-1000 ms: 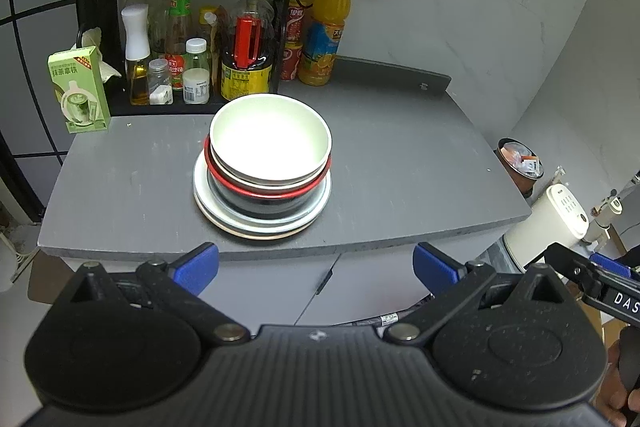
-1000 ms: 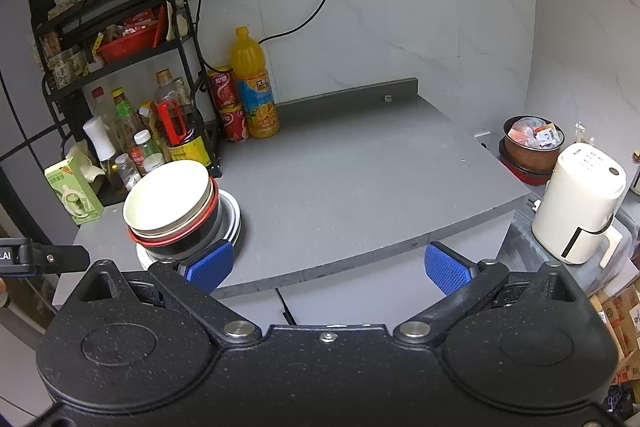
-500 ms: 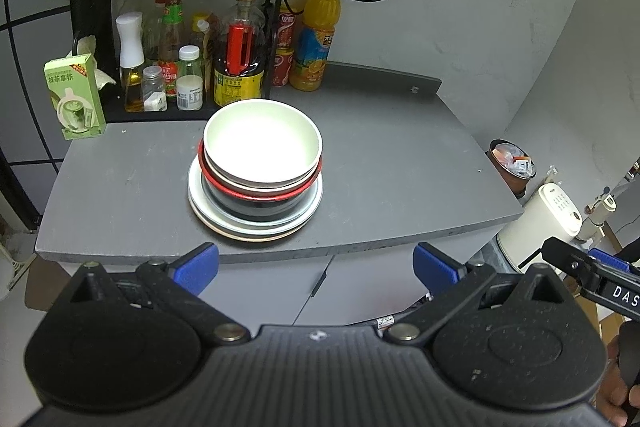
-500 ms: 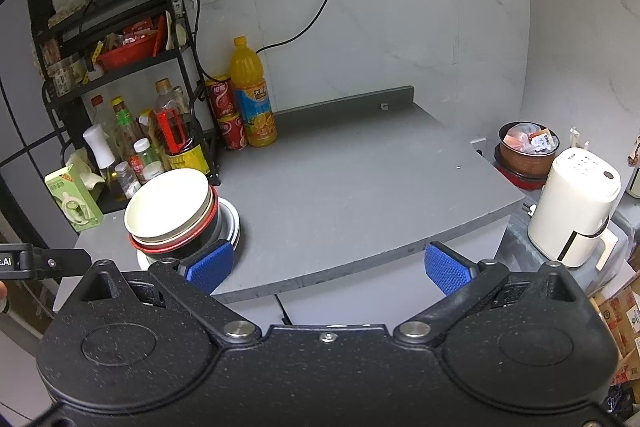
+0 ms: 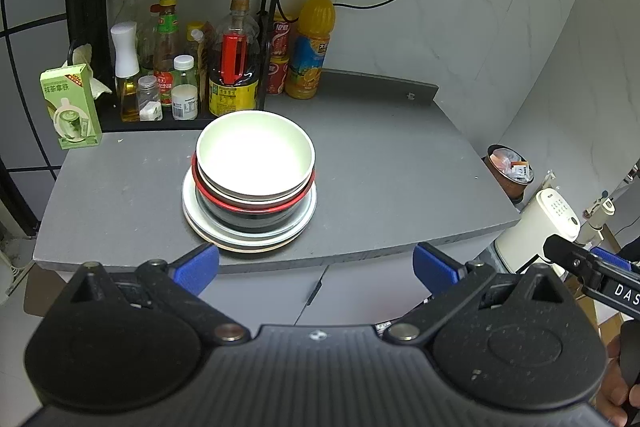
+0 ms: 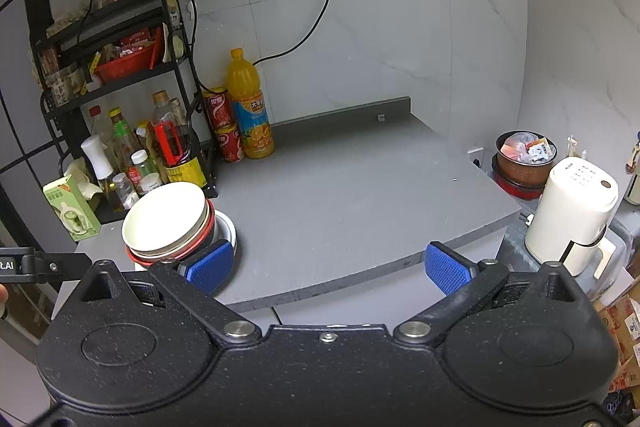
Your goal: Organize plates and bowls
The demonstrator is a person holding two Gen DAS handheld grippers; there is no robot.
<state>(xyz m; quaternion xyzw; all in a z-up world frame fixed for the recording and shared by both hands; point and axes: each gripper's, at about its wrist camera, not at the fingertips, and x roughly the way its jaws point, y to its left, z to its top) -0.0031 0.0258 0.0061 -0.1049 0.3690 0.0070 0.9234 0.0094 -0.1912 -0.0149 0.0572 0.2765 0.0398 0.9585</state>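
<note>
Both my grippers backed away from the dish stack over the last second | stack: white bowl (image 5: 256, 157) in red-rimmed bowl (image 5: 248, 205) on plates (image 5: 248, 237), counter (image 5: 380, 167) left-centre | left gripper (image 5: 316, 267) jaws wide, empty, stack straight ahead, nearer | right gripper (image 6: 326, 267) jaws wide, empty, stack far left.
</note>
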